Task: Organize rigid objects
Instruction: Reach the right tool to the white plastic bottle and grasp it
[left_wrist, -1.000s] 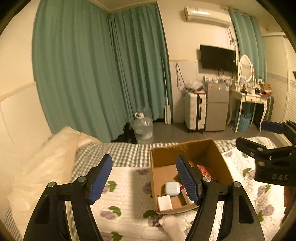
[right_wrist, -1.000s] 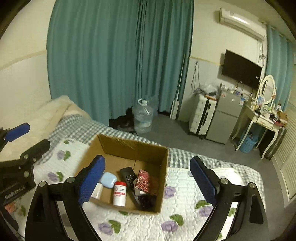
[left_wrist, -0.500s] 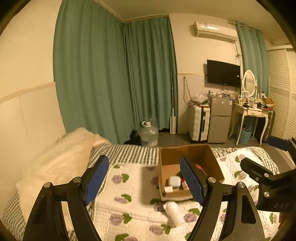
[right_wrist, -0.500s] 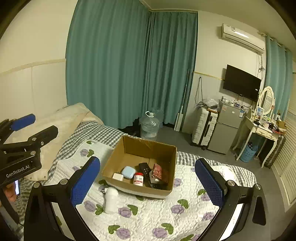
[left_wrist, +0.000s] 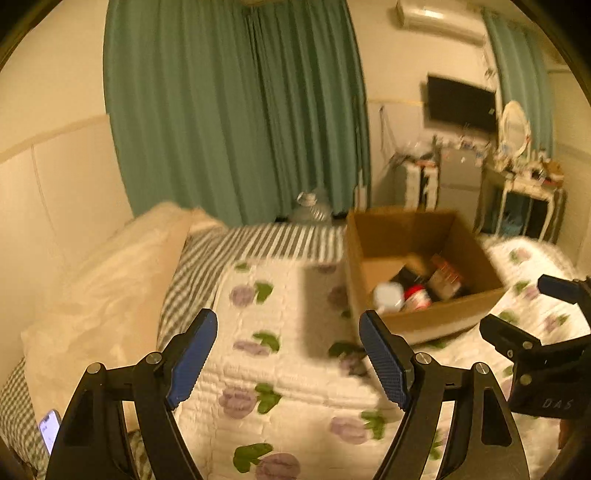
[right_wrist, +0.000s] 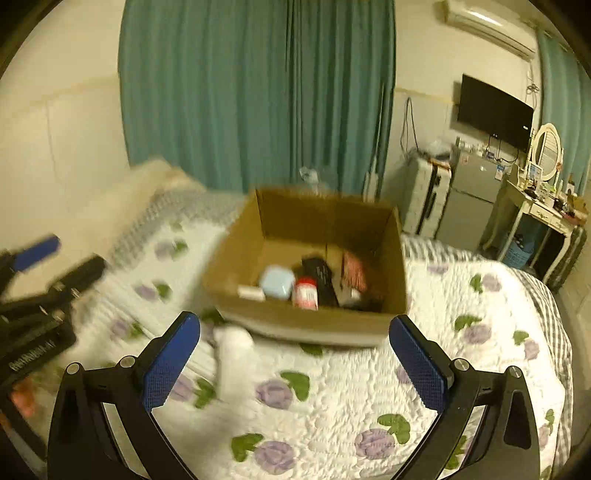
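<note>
An open cardboard box (right_wrist: 306, 325) sits on the floral quilt; it also shows in the left wrist view (left_wrist: 439, 321). Inside lie a light blue case (right_wrist: 277, 282), a red-capped white bottle (right_wrist: 306, 292), a black remote (right_wrist: 320, 275) and a red packet (right_wrist: 354, 271). A white bottle (right_wrist: 234, 360) lies on the quilt in front of the box. My right gripper (right_wrist: 295, 363) is open and empty above the quilt, near the box front. My left gripper (left_wrist: 288, 354) is open and empty, left of the box.
A cream pillow (left_wrist: 99, 280) lies at the left on the checked sheet. A phone (left_wrist: 50, 430) rests at the lower left. Green curtains, a water jug (left_wrist: 312, 206), a suitcase, a fridge and a dressing table (right_wrist: 535, 218) stand beyond the bed.
Both views have moved closer to the box and tilted down; both are blurred by motion. Both grippers stay open and empty.
</note>
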